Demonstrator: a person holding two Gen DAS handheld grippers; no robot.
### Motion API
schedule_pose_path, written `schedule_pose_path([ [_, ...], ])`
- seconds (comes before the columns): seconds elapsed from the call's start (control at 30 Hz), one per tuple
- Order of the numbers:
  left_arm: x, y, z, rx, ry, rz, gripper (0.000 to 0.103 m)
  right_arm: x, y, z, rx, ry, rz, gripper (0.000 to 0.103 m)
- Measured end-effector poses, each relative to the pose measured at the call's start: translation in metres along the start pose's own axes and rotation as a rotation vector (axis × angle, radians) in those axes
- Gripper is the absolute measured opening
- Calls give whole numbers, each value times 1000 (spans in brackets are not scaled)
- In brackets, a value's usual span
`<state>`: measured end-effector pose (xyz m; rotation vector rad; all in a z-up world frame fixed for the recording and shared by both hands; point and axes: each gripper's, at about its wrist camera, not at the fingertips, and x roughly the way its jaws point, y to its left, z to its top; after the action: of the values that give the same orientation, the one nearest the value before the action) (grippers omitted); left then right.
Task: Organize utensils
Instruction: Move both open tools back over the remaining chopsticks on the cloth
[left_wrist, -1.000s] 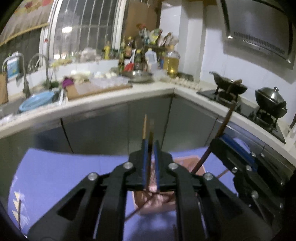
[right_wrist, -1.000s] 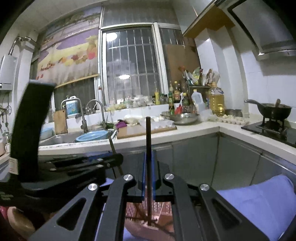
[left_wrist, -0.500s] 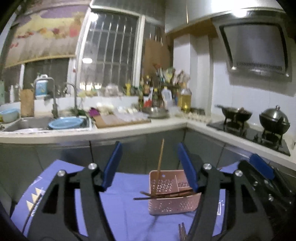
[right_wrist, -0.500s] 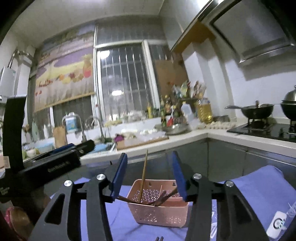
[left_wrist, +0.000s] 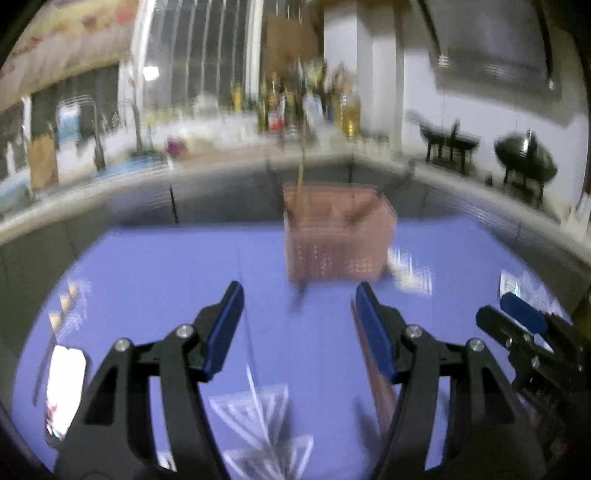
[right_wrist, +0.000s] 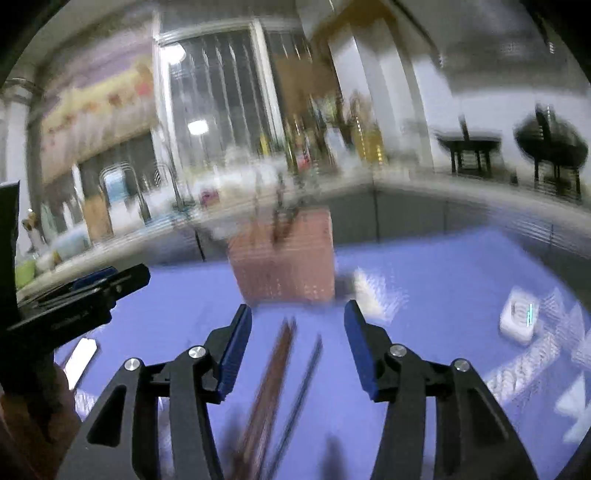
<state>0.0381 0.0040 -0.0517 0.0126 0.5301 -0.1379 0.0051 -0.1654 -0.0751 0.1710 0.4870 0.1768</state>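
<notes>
Left wrist view: heavily blurred, no writing legible. Left hand-held gripper (left_wrist: 299, 317) angled down over purple worktop (left_wrist: 155, 266), jaws apart, nothing between them. Pink basket (left_wrist: 336, 243) ahead, chopsticks (left_wrist: 301, 173) standing in it.

Right wrist view: blurred; lettering on the other tool unreadable. Right hand-held gripper (right_wrist: 297, 341) gaping, empty, tilted down over loose chopsticks (right_wrist: 273, 373) lying on worktop.

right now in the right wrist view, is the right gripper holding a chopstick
No, the right gripper stands open with bare pads, and the chopsticks lie on the purple cloth below.
</notes>
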Motion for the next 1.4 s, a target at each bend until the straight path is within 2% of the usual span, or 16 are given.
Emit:
schedule_pose_path([
  [0.07,16,1,-16,-4,84,15,61,10,-1,-10,17,77,3,53],
  [0.13,25,3,-24,-10,132,19,61,21,0,-16,12,148,10,53],
  [0.27,35,5,-37,-27,193,16,61,29,9,-25,-19,208,30,53],
  [0.37,33,2,-40,-24,197,18,61,30,16,-29,-37,239,40,50],
  [0.53,33,5,-43,-26,208,10,61,37,13,-37,-48,294,35,37],
  [0.7,35,9,-44,-39,222,1,61,45,12,-47,-63,349,25,30],
  [1.07,40,12,-48,-51,245,-2,61,54,13,-56,-68,404,29,29],
  [1.4,44,8,-49,-43,259,-8,61,57,20,-58,-105,402,33,29],
])
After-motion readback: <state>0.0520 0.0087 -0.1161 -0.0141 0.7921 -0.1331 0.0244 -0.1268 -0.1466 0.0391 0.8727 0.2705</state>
